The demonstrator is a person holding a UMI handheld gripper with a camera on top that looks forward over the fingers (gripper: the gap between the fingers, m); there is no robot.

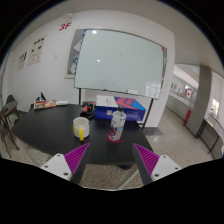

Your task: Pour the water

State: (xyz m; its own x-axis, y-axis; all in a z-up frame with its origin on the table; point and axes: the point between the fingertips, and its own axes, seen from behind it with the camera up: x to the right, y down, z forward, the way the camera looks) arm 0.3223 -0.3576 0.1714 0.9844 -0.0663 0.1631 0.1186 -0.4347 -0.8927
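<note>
Jaws stood wide, empty. Clear bottle (118,124) stood upright on table (45,125), well ahead at 12 o'clock; yellow cup (81,128) just beside it at 9 o'clock.

Gripper (112,160) level, fingers spread wide apart, magenta pads (75,157) facing inward, nothing held.

The tongs (110,160) bear magenta triangular pads (72,158) on pale fingers.

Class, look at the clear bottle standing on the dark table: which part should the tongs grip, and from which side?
Grip the bottle around its straight middle, coming level from the near table edge. It stands upright beyond the open tongs, with the yellow cup apart on one side, so the front looks clear.
</note>
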